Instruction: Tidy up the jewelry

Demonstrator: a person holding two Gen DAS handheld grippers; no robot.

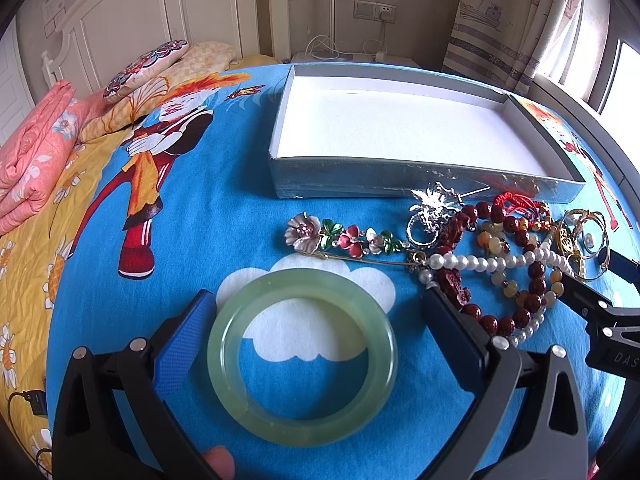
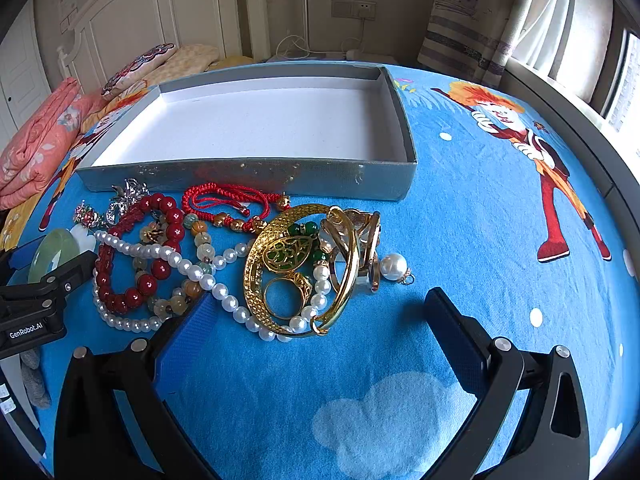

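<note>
One grey shallow box (image 1: 420, 184) sits on the blue cartoon bedsheet (image 1: 192, 240), its white floor bare, with no jewelry inside it in either view. Its near wall faces the heap of jewelry, which lies just in front of it on the sheet.

Largest of the loose pieces is the green jade bangle (image 1: 303, 356), lying flat on a white cloud print at the left of the heap. Next comes the wide gold bangle (image 2: 298, 270), resting over a pearl necklace (image 2: 208, 280) with a gold ring (image 2: 286, 296) and a green-and-gold pendant (image 2: 290, 256) inside its loop. A dark red bead bracelet (image 2: 160, 248) overlaps the pearls, and a red cord bracelet (image 2: 224, 204) lies close to the box wall. A flower brooch (image 1: 340, 238) stretches left of the heap, beside a silver brooch (image 1: 436, 204).

Left gripper (image 1: 320, 308) is low over the sheet, fingers spread wide on either side of the jade bangle; its left pad (image 1: 184, 344) is touching or just beside the bangle's rim, the right finger apart from it.

Right gripper (image 2: 320, 308) hovers low before the gold bangle, fingers wide apart, clamping nothing; its left pad (image 2: 188, 336) is near the pearls.
</note>
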